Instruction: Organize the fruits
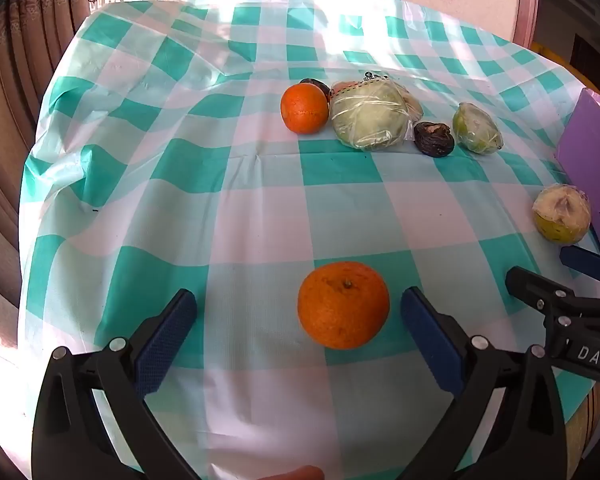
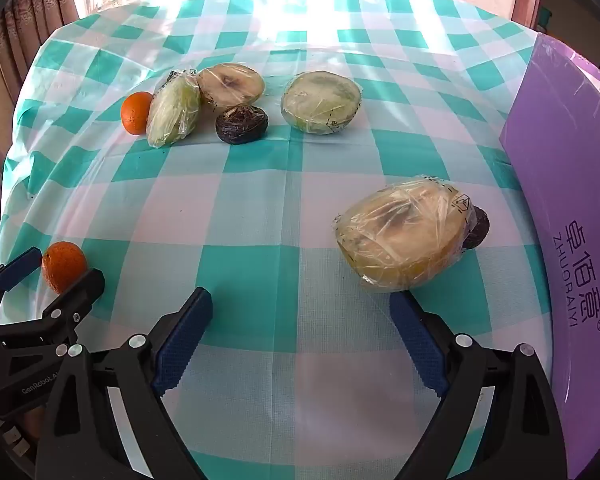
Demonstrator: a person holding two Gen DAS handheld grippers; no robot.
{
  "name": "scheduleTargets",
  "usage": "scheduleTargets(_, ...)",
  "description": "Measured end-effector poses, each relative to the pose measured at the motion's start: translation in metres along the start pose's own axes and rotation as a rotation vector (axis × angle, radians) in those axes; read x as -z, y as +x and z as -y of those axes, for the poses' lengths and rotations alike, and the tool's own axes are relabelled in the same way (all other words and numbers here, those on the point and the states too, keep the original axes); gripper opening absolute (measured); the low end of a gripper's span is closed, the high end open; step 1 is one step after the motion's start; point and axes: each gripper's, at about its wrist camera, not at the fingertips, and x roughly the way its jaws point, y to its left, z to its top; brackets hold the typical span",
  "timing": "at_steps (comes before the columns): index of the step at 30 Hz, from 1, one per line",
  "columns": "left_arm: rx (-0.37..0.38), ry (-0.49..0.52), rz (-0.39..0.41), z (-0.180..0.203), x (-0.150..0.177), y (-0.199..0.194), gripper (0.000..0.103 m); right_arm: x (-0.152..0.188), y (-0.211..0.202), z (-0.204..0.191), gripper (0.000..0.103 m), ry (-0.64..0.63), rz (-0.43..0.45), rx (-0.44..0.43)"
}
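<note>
An orange lies on the checked tablecloth between the open jaws of my left gripper, nearer the right finger; it also shows in the right wrist view. My right gripper is open and empty, just short of a plastic-wrapped yellow half fruit, which shows in the left wrist view too. Farther back lie a second orange, wrapped green fruit pieces, a wrapped green half, a wrapped pale half and a dark wrinkled fruit.
A purple box stands at the table's right edge. Another dark fruit sits behind the wrapped yellow half. The round table drops off at left, with curtains and a window behind.
</note>
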Motion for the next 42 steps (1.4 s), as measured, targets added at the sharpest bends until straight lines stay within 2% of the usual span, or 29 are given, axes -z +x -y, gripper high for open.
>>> scheduleTargets(28,0.002,-0.002,0.0,-0.0001,0.0,0.0,0.102,-0.0003,0.0003,-0.0002,0.087,-0.001,0.01,0.001)
scheduleTargets(42,-0.001,-0.002,0.007,0.001,0.0013,-0.0005,0.102,0.0043,-0.0013,0.0006,0.087,-0.002,0.047,-0.001)
